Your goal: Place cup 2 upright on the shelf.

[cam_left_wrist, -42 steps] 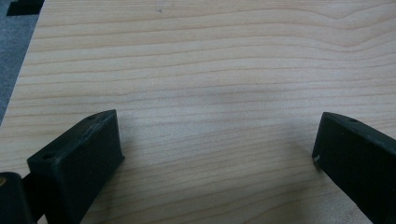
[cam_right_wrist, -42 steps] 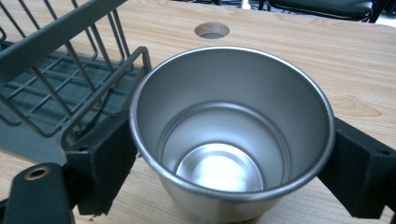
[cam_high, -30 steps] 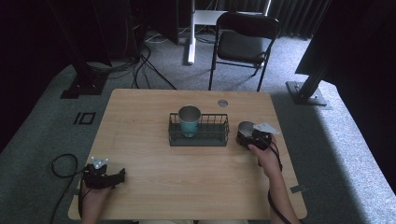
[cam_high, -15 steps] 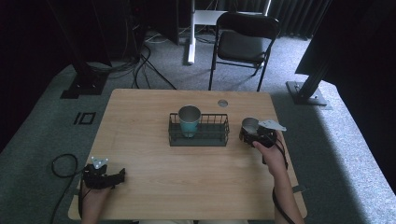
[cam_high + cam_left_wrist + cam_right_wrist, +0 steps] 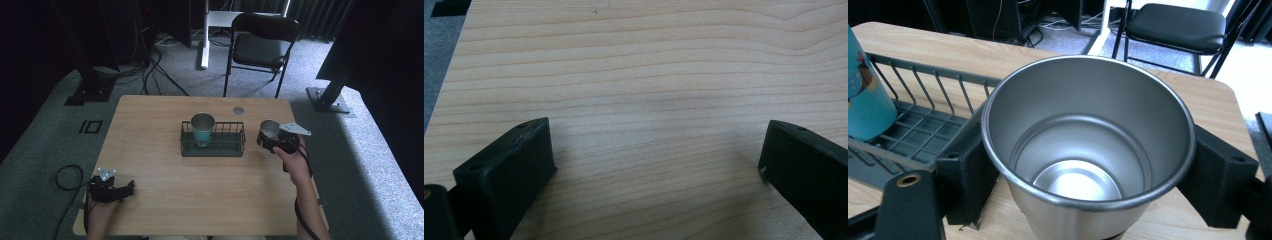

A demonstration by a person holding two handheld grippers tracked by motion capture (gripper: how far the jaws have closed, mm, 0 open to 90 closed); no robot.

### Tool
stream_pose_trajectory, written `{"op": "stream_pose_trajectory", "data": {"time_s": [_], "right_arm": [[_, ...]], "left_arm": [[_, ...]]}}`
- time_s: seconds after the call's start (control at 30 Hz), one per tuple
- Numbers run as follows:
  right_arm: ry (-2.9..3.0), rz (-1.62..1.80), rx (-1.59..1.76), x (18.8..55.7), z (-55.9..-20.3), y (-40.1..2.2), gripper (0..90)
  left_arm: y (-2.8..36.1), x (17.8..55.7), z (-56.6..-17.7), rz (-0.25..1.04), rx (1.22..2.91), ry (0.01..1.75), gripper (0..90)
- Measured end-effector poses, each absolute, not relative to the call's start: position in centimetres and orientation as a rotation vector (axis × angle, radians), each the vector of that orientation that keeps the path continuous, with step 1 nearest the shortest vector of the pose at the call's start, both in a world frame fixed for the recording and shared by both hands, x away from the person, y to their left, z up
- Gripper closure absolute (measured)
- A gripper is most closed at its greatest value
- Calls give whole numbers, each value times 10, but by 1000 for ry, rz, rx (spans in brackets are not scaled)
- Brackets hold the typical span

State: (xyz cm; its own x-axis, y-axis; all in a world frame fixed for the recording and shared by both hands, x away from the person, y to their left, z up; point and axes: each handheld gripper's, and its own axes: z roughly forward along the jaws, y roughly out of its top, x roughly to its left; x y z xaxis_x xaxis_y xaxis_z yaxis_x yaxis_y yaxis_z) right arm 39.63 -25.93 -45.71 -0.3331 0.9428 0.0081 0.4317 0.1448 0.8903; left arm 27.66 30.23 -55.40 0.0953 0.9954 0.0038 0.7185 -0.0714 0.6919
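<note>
The steel cup (image 5: 1088,150) is a plain brushed-metal tumbler, upright, mouth open and empty, with a rolled rim and a bright flat bottom; the fingers (image 5: 1220,177) of the right gripper (image 5: 270,138) are clenched on its wall from both sides. In the high view the steel cup (image 5: 269,129) sits toward the right edge of the counter (image 5: 210,195), just beside the right end of the wire basket (image 5: 236,141) and apart from it. Nearest the person, the left gripper (image 5: 128,188) rests by the near left corner of the counter, its fingers (image 5: 511,170) released and spread wide over bare wood with nothing between them. The near half of the counter between the two grippers is open wood, and there is free room along the left edge and the far edge beyond the basket. The basket stands at mid-counter, and a teal cup (image 5: 202,129) stands upright in its left part. A small round grommet (image 5: 238,110) lies near the far edge. Beyond the counter a black folding chair (image 5: 262,47) stands on the grey carpet. Against the frame of one second ago, the right gripper and the cup have shifted slightly farther from the basket toward the right edge, while the left gripper, basket and teal cup lie as before.
</note>
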Motion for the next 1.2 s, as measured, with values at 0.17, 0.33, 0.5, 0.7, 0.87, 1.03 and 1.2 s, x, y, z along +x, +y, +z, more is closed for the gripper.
{"op": "stream_pose_trajectory", "data": {"time_s": [0.17, 0.33, 0.5, 0.7, 0.87, 1.03, 1.2], "right_arm": [[1831, 1142, 1306, 396, -447, -257, 180], [1833, 1142, 1295, 396, -438, -255, 181], [1836, 1151, 1287, 397, -430, -250, 180], [1841, 1165, 1265, 397, -422, -244, 181], [1842, 1180, 1252, 398, -414, -238, 181], [1854, 1188, 1235, 400, -407, -229, 181], [1864, 1209, 1213, 401, -401, -218, 180]], "left_arm": [[302, 277, -554, 677, 1847, 1676, 18], [302, 277, -554, 678, 1848, 1676, 18], [302, 277, -554, 678, 1847, 1676, 19], [302, 277, -554, 678, 1847, 1676, 18], [302, 277, -554, 678, 1847, 1677, 18], [302, 277, -554, 678, 1847, 1677, 18], [302, 277, -554, 678, 1847, 1676, 18]]}}
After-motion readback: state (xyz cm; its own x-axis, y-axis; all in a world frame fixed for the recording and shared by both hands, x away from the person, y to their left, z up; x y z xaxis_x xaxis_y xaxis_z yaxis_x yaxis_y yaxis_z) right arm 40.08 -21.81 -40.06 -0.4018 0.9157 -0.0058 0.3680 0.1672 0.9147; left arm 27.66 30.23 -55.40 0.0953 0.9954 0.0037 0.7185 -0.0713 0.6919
